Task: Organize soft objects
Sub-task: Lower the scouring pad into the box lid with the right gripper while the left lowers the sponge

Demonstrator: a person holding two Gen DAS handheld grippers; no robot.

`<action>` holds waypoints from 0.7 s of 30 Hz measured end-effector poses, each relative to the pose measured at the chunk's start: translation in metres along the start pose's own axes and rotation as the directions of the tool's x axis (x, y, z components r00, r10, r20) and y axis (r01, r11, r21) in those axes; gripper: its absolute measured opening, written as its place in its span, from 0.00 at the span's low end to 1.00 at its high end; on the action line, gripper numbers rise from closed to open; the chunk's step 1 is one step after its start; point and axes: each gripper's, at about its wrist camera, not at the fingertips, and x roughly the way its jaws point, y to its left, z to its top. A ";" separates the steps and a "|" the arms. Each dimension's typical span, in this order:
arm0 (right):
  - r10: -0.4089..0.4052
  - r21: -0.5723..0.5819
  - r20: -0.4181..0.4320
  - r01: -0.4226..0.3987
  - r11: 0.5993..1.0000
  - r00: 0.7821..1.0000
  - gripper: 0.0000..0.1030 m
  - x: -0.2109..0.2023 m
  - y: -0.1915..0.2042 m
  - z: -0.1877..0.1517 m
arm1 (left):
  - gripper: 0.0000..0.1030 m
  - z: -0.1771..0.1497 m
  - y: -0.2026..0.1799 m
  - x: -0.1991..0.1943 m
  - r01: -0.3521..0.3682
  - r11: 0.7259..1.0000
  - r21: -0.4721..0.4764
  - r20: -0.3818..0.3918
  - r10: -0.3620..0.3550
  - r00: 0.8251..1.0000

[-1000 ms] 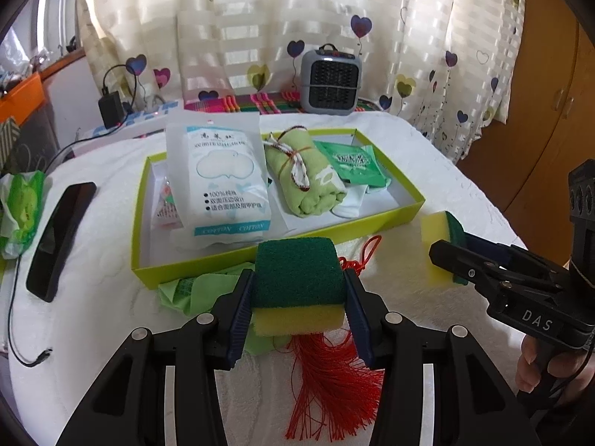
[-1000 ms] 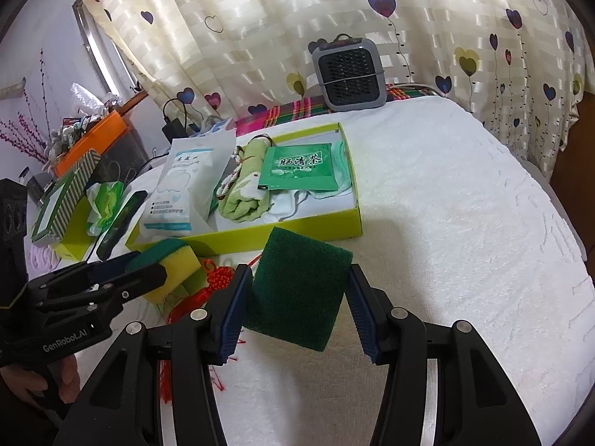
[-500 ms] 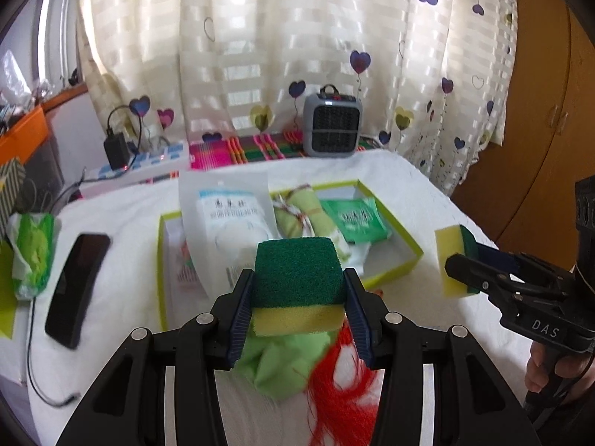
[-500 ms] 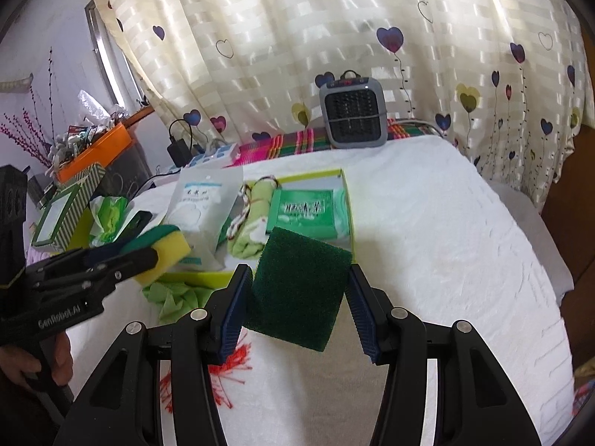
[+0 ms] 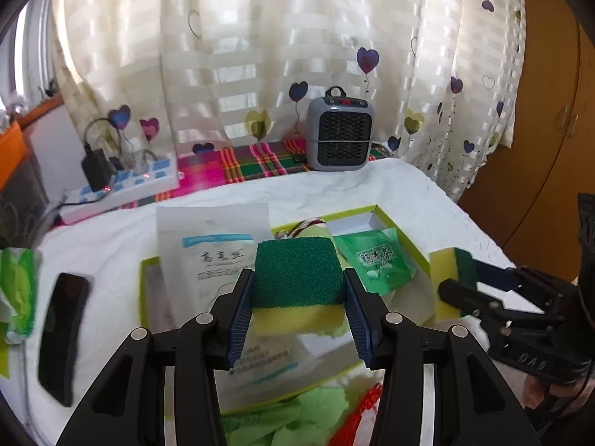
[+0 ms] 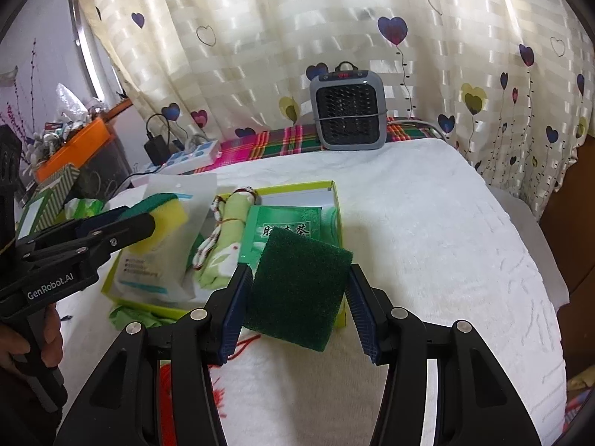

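My left gripper (image 5: 299,310) is shut on a green-and-yellow sponge (image 5: 297,282) and holds it above the green-rimmed tray (image 5: 386,219). My right gripper (image 6: 297,303) is shut on a second sponge (image 6: 299,291), green pad up, above the tray's near right corner (image 6: 336,200). The tray holds a white cotton pack (image 5: 214,256), a rolled green towel (image 6: 227,238) and a green tea packet (image 6: 286,228). The right gripper also shows in the left wrist view (image 5: 465,282), the left gripper in the right wrist view (image 6: 148,219).
A green cloth (image 5: 290,420) and a red tassel (image 5: 362,416) lie on the white bedspread in front of the tray. A black phone (image 5: 63,334) lies left. A grey heater (image 5: 340,135) and a power strip (image 5: 122,186) stand at the back.
Both grippers have risen and moved forward with their sponges, from in front of the tray to above it. The tassel and green cloth now lie lower in view.
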 end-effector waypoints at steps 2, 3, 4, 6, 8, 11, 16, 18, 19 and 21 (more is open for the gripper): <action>-0.015 -0.012 -0.006 0.015 1.000 1.000 0.51 0.006 0.001 0.001 | 0.45 0.001 0.000 0.008 -0.019 1.000 0.006 -0.006 0.019 1.000; -0.025 -0.019 -0.009 0.024 1.000 1.000 0.51 0.010 0.001 0.002 | 0.45 0.001 0.000 0.012 -0.033 0.999 0.010 -0.011 0.034 0.999; -0.032 -0.027 -0.016 0.031 0.999 0.999 0.51 0.013 0.002 0.002 | 0.45 0.001 0.000 0.016 -0.042 0.999 0.015 -0.015 0.042 0.999; -0.038 -0.034 -0.023 0.037 0.999 0.999 0.51 0.019 0.003 0.002 | 0.45 -0.001 -0.001 0.024 -0.052 0.998 0.031 -0.028 0.053 0.998; -0.044 -0.044 -0.032 0.043 0.998 0.999 0.51 0.024 0.005 0.002 | 0.45 -0.004 -0.004 0.030 -0.075 0.995 0.061 -0.029 0.077 0.997; -0.057 -0.060 -0.042 0.054 0.997 0.997 0.51 0.030 0.008 0.001 | 0.45 -0.005 -0.007 0.033 -0.088 0.992 0.086 -0.016 0.090 0.996; -0.070 -0.067 -0.050 0.066 0.996 0.996 0.51 0.038 0.010 0.000 | 0.45 -0.005 -0.008 0.038 -0.096 0.992 0.084 -0.018 0.098 0.995; -0.077 -0.077 -0.047 0.073 0.994 0.996 0.51 0.039 0.010 0.000 | 0.45 -0.005 -0.012 0.040 -0.108 0.989 0.106 -0.014 0.110 0.994; -0.076 -0.081 -0.048 0.072 0.994 0.996 0.51 0.040 0.011 0.001 | 0.45 -0.005 -0.013 0.041 -0.110 0.988 0.110 -0.012 0.112 0.994; -0.074 -0.080 -0.065 0.069 0.994 0.995 0.51 0.045 0.012 0.000 | 0.45 -0.005 -0.014 0.042 -0.113 0.988 0.108 -0.009 0.114 0.993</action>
